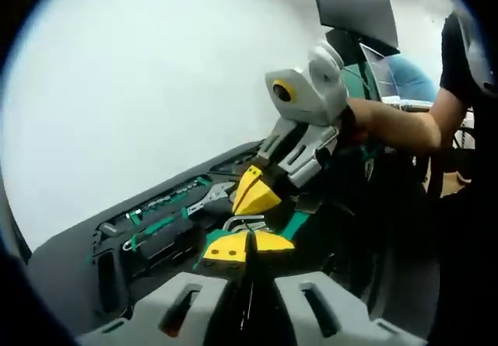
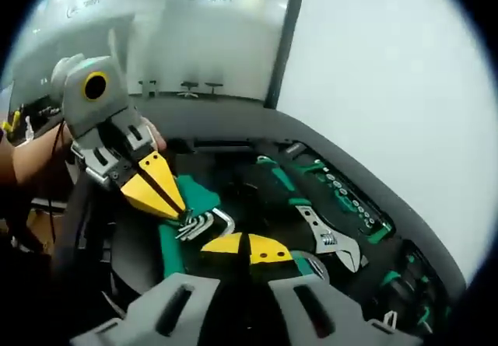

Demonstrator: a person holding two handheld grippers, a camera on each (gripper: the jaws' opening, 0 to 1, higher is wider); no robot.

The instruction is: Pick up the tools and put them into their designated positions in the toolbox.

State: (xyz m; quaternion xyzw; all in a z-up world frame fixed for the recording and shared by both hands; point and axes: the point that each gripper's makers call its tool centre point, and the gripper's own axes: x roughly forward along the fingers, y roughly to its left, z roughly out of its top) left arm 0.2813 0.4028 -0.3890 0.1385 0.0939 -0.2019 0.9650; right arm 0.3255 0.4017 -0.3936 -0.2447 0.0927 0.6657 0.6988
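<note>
I had both grippers low over the open toolbox [image 2: 436, 237]. The left gripper [image 2: 156, 186] pinched a set of hex keys [image 2: 198, 223] at centre frame, jaws pressed on them, probably to seat them in their slot. My right gripper [image 1: 257, 193] had its jaws pressed together, apparently empty. An adjustable wrench [image 2: 331, 237] lay seated at lower right.

Left gripper view: close, low over toolbox [image 1: 117, 260]. Right gripper view: close, opposite side. Shared: adjustable wrench [image 2: 331, 241], hex keys [image 2: 198, 223].
</note>
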